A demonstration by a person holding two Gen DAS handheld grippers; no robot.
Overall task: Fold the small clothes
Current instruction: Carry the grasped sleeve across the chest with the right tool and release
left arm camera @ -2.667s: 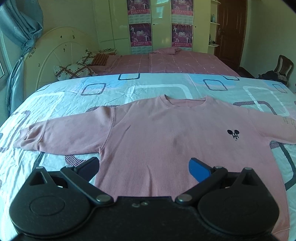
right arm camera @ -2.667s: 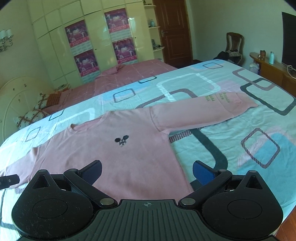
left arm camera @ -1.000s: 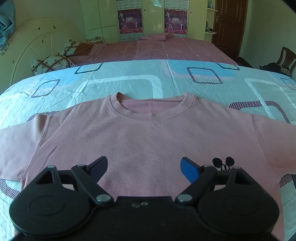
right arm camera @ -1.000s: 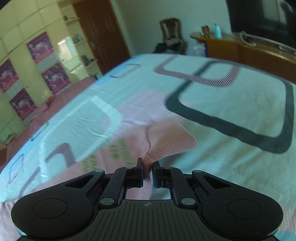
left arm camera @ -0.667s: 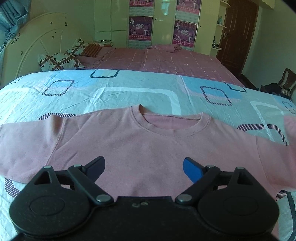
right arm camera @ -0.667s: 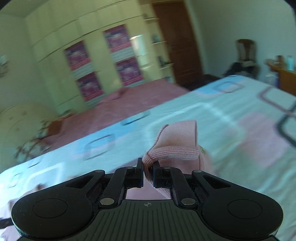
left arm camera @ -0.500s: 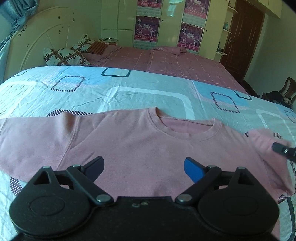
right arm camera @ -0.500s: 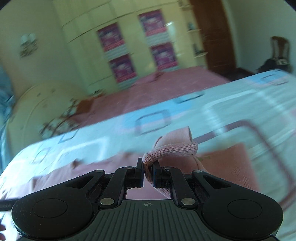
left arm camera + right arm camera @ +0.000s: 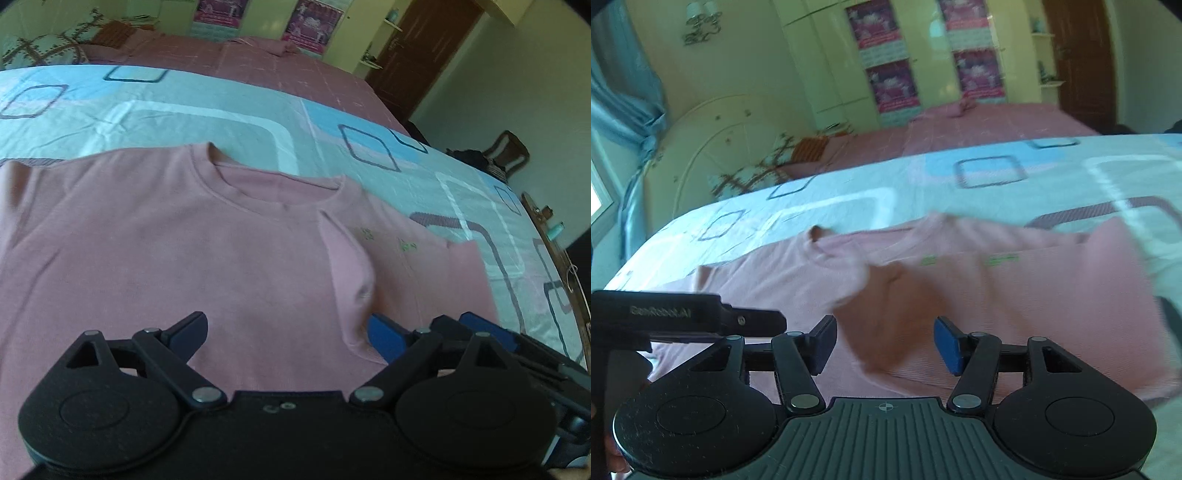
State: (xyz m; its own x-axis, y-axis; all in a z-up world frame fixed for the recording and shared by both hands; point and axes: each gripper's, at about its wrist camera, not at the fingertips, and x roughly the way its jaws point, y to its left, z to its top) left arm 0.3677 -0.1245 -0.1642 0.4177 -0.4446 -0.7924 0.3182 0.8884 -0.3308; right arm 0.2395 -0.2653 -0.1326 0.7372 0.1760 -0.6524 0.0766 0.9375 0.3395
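Both jaws spread and empty, the left gripper point(image 9: 286, 334) and right gripper point(image 9: 884, 345) hover over the pink long-sleeved cotton sweatshirt point(image 9: 166, 240) on the patterned bedsheet point(image 9: 184, 107), its right sleeve point(image 9: 354, 269) apparently folded across the chest to narrow it.

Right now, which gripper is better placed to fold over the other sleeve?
Probably the left gripper. It is open over the pink sweatshirt, nearer the unfolded side, which runs off frame. The right gripper, also open, hovers by the folded sleeve.

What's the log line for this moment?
step: sleeve fold | right gripper: open, sleeve lying across pink sweatshirt | left gripper: open, above sweatshirt
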